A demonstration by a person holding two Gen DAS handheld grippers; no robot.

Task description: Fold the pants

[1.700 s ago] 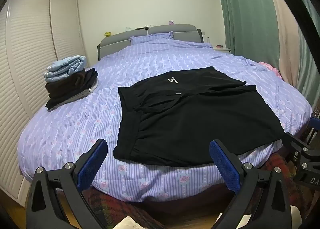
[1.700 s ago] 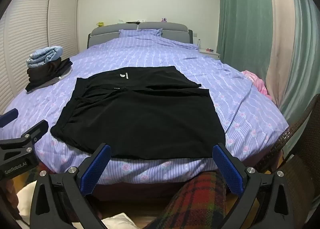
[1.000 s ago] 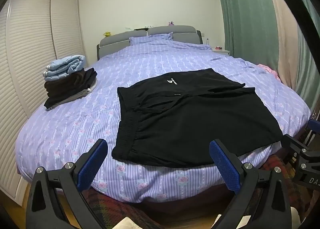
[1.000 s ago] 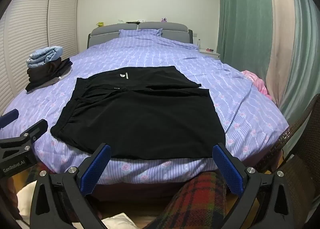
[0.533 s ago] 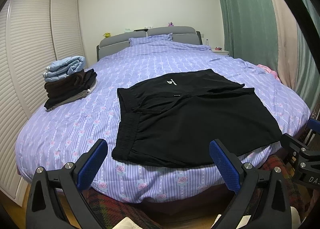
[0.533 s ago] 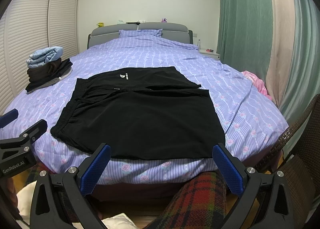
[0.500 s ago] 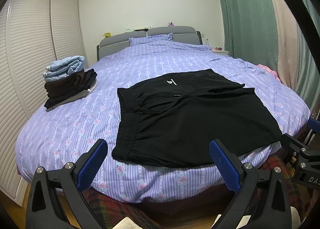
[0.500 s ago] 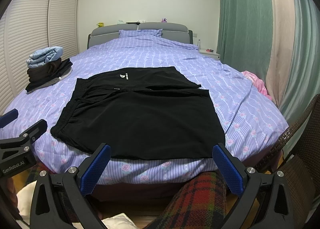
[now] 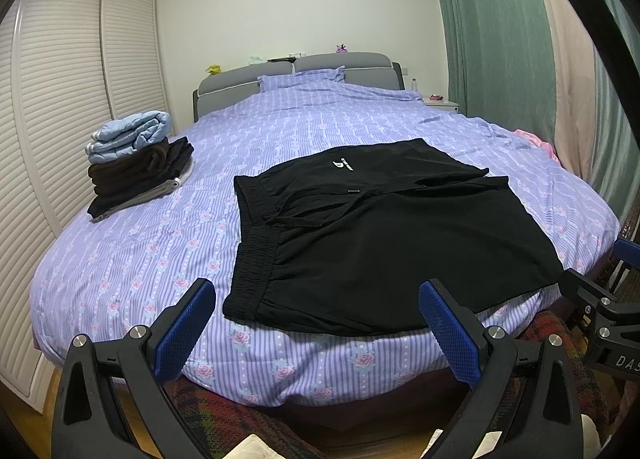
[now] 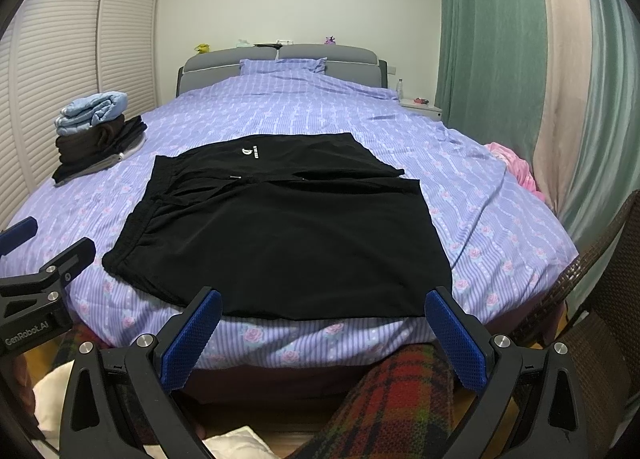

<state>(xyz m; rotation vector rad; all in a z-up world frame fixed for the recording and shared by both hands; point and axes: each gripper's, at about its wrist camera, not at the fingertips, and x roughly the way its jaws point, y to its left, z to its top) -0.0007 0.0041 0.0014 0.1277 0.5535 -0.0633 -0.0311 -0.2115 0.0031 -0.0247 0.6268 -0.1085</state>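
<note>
- Little differs from 1.7 s ago — the pants (image 9: 384, 235) lie flat as before at the bed's (image 9: 120, 251) near edge, now slightly lower in the left view.
- Left: a pile of clothes (image 9: 136, 163) sits apart from the pants.
- Left gripper (image 9: 316, 319) and right gripper (image 10: 322, 323) hover short of the bed — fingers spread, holding nothing.
- Right: pink cloth (image 10: 516, 167), curtain (image 10: 500, 39).
</note>
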